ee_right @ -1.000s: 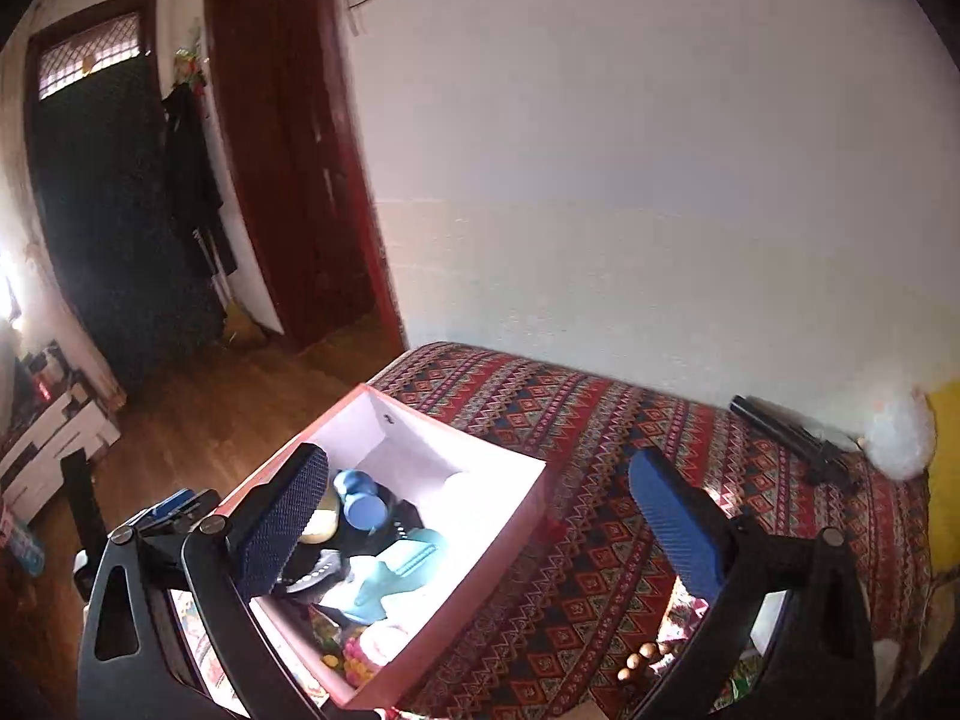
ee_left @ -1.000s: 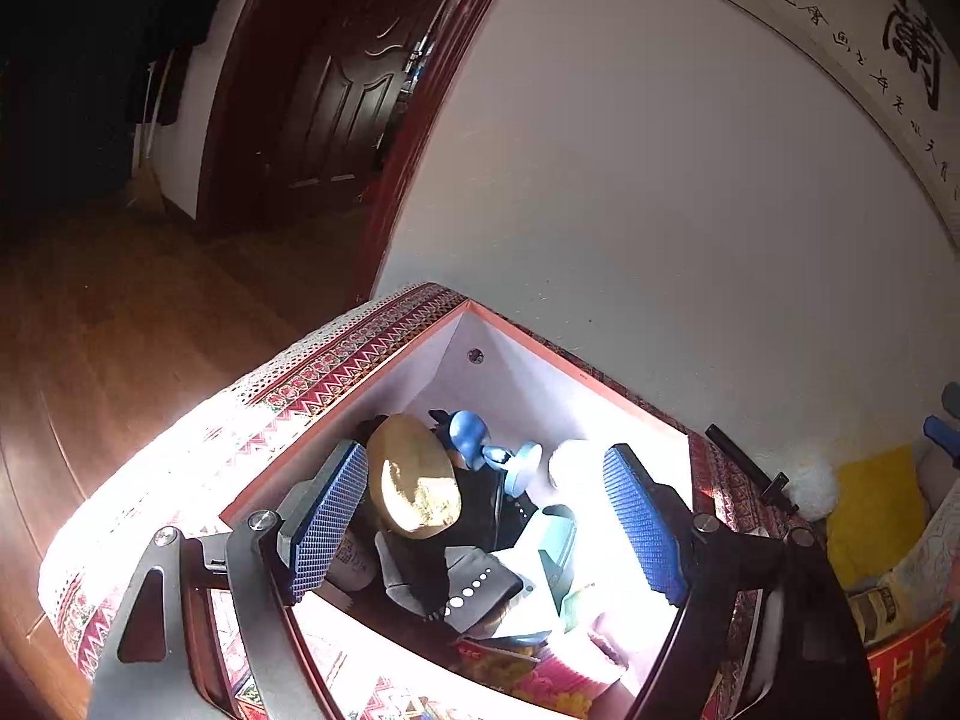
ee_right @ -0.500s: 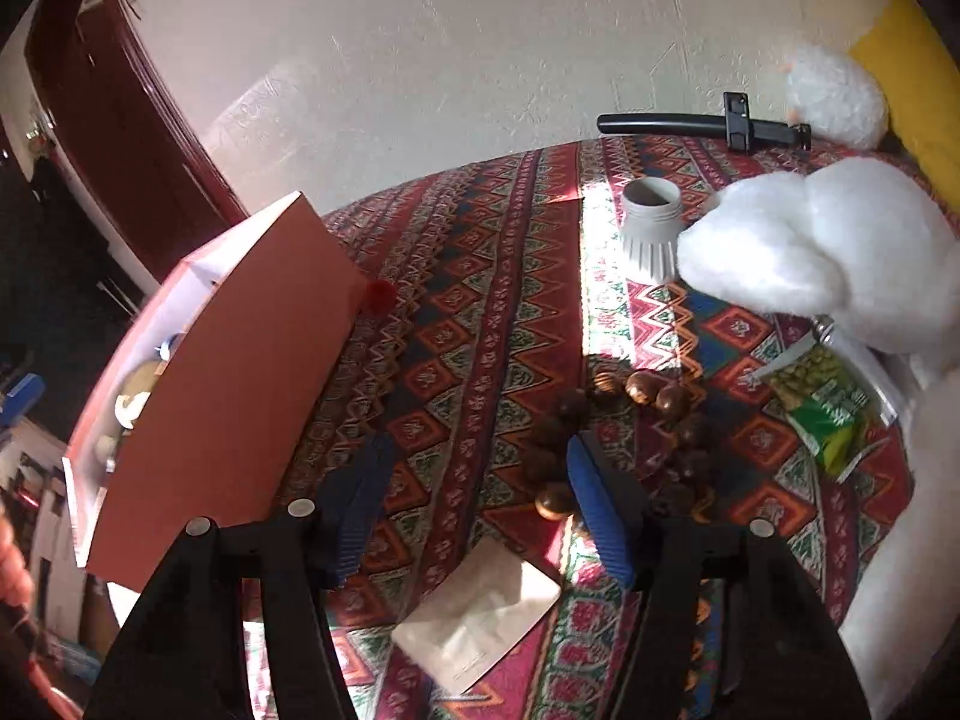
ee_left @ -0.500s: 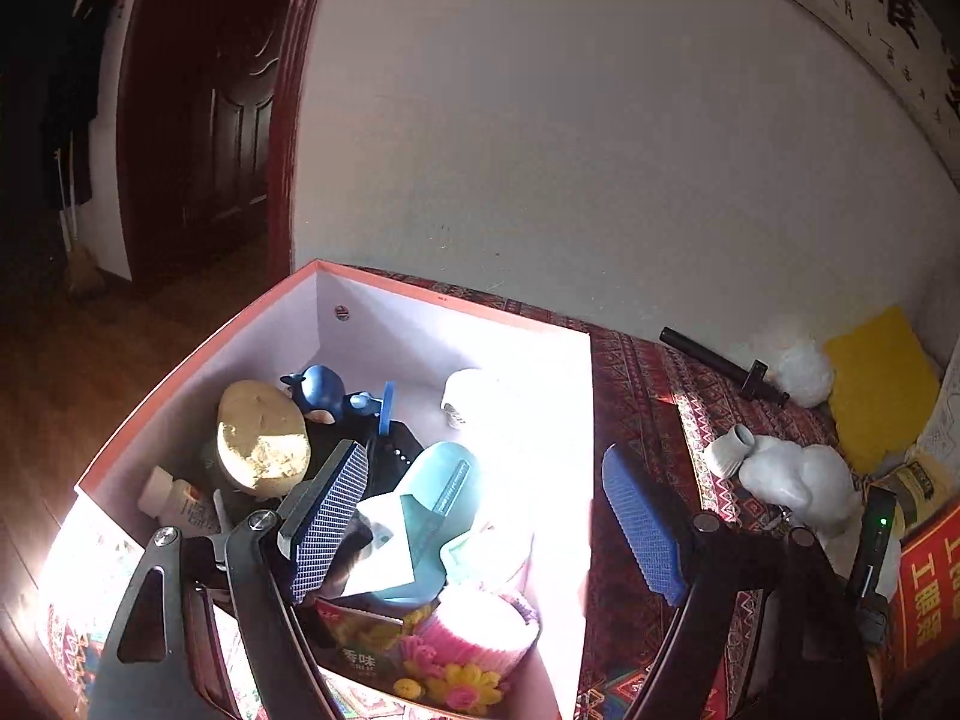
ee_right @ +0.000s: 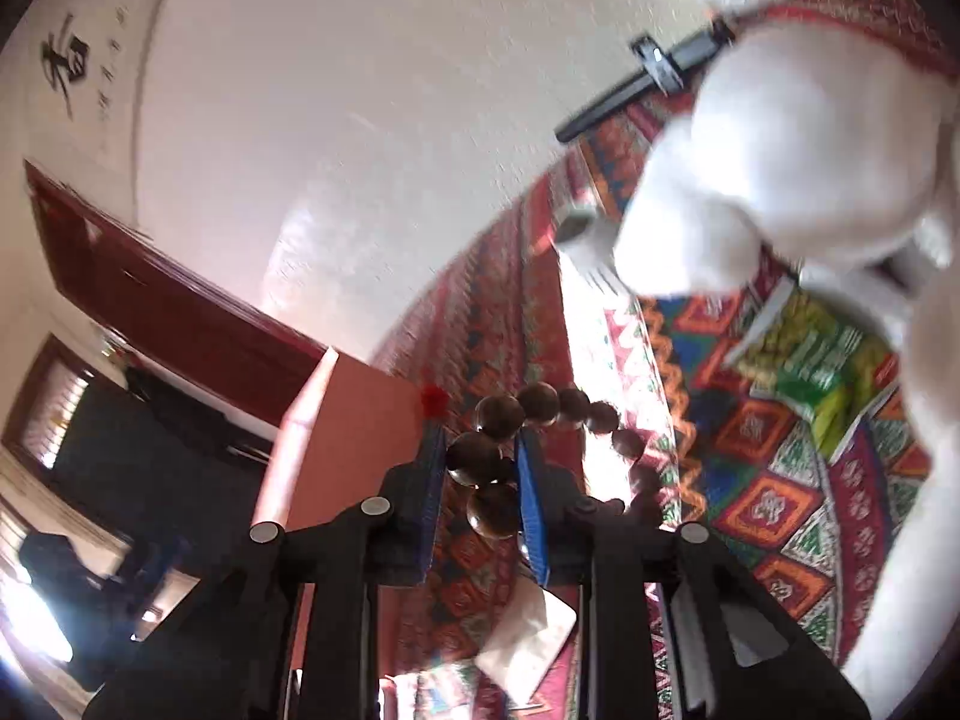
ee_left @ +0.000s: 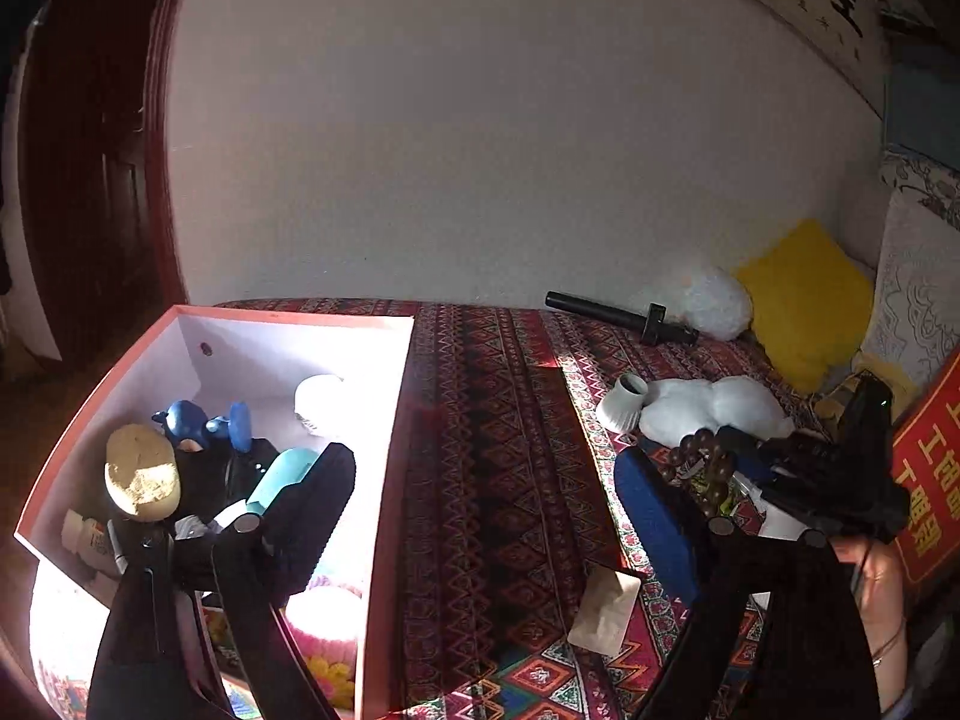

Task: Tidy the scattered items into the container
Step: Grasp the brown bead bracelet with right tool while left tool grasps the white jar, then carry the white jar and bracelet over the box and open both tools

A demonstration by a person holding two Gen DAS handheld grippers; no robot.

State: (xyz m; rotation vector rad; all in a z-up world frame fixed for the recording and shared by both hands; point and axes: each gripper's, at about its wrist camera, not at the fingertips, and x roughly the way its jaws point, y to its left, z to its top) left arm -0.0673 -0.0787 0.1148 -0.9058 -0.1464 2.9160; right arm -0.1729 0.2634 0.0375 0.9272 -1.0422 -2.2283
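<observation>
Hard to make out: the bottom of the box (ee_left: 384,420), crowded and partly washed out by sun glare at its near corner. Half hidden behind the left gripper (ee_left: 480,498), whose left finger (ee_left: 312,504) overlaps the box interior. Jaws wide and opening, nothing between them but bare patterned cloth (ee_left: 492,450). Inside the box, just recognisable: a tan stone-like lump (ee_left: 141,474), a blue figurine (ee_left: 192,423), a white rounded thing (ee_left: 318,399), a teal piece (ee_left: 282,474), a small white bottle (ee_left: 81,537).

Blurred in the right wrist view: a white plush toy (ee_right: 798,156) filling the upper right, cut off by the frame. Right gripper (ee_right: 480,474) closing on a string of dark wooden beads (ee_right: 498,462), pads already against the nearest beads, the rest of the string trailing to the right over the cloth, near a green snack packet (ee_right: 822,360).

Elsewhere on the cloth: a small tan paper sachet (ee_left: 603,612) near the front, a white ribbed cup (ee_left: 621,402) touching the plush, a black rod-shaped tool (ee_left: 618,318) by the wall, a yellow cushion (ee_left: 804,300) beyond. Box standing well left of the beads.
</observation>
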